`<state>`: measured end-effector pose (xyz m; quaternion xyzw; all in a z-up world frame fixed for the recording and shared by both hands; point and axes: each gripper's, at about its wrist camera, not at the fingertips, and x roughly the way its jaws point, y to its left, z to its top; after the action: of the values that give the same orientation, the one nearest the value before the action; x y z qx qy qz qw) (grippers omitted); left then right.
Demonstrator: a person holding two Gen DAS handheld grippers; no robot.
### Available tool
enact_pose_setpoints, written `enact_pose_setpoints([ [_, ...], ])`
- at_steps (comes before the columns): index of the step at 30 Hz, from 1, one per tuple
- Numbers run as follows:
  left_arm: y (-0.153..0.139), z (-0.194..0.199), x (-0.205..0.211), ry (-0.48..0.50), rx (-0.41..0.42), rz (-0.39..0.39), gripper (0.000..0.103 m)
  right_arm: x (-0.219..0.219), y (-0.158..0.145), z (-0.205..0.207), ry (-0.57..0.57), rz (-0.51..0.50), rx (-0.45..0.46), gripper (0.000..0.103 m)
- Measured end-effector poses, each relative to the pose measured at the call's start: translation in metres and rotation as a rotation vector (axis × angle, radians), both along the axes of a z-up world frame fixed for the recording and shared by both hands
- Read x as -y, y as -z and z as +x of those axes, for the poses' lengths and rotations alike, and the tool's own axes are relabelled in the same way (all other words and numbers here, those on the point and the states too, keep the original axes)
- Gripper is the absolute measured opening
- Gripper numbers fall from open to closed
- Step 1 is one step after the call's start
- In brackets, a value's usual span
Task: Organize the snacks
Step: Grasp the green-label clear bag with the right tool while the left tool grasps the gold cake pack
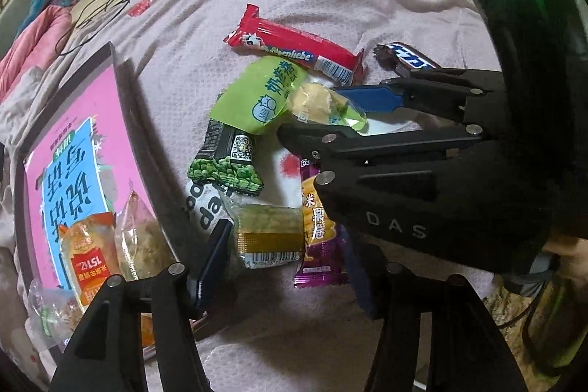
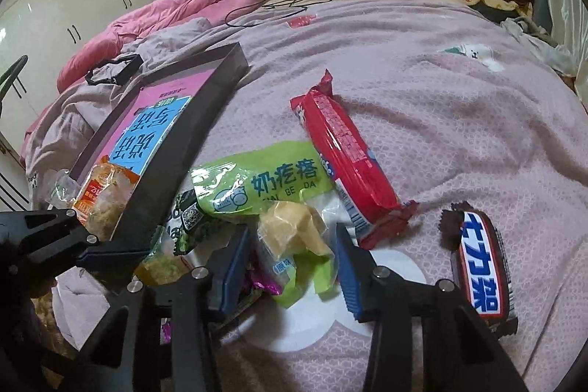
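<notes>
several snacks lie heaped on the pink blanket (image 2: 422, 90) just beside the dark tray (image 2: 176, 149), which has a pink and blue printed bottom. the right gripper (image 2: 290, 267) is spread open with its blue pads on either side of the green milk-curd pack (image 2: 272, 186), whose clear end shows yellow pieces; i cannot tell if a pad touches it. the red biscuit pack (image 2: 345, 157) lies just beyond the green pack, away from the tray, and the dark chocolate bar (image 2: 481, 267) further out still. the left gripper (image 1: 283, 263) is also open, hovering over a small gold-banded snack (image 1: 268, 234) near the tray's edge, beside a purple packet (image 1: 319, 241) and a green pea packet (image 1: 224, 164). an orange packet (image 1: 90, 245) lies inside the tray
</notes>
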<state>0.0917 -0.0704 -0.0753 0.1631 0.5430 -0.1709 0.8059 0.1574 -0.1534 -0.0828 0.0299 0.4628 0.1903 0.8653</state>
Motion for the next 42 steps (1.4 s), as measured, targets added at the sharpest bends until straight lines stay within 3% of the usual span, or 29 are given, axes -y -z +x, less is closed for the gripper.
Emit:
enact_pose_setpoints([
  [4, 0.003, 0.002, 0.005, -0.002, 0.012, 0.021, 0.062, 0.010, -0.004, 0.001, 0.015, 0.065, -0.017, 0.037],
  [11, 0.008, -0.001, 0.010, 0.002, 0.036, 0.053, 0.060, 0.028, -0.007, 0.002, 0.052, 0.201, -0.057, 0.036],
  [20, -0.003, -0.003, -0.001, -0.046, 0.027, -0.027, 0.054, 0.036, -0.018, -0.003, 0.043, 0.306, -0.048, 0.036],
  [27, -0.021, -0.014, 0.000, -0.037, 0.050, -0.075, 0.041, 0.045, -0.021, -0.004, 0.071, 0.333, -0.040, 0.036],
  [34, -0.018, -0.008, 0.000, -0.037, 0.041, -0.062, 0.043, 0.044, -0.022, -0.005, 0.073, 0.324, -0.038, 0.036],
  [42, -0.019, -0.001, -0.027, -0.098, -0.011, -0.190, 0.044, 0.042, -0.022, -0.004, 0.067, 0.315, -0.038, 0.036],
])
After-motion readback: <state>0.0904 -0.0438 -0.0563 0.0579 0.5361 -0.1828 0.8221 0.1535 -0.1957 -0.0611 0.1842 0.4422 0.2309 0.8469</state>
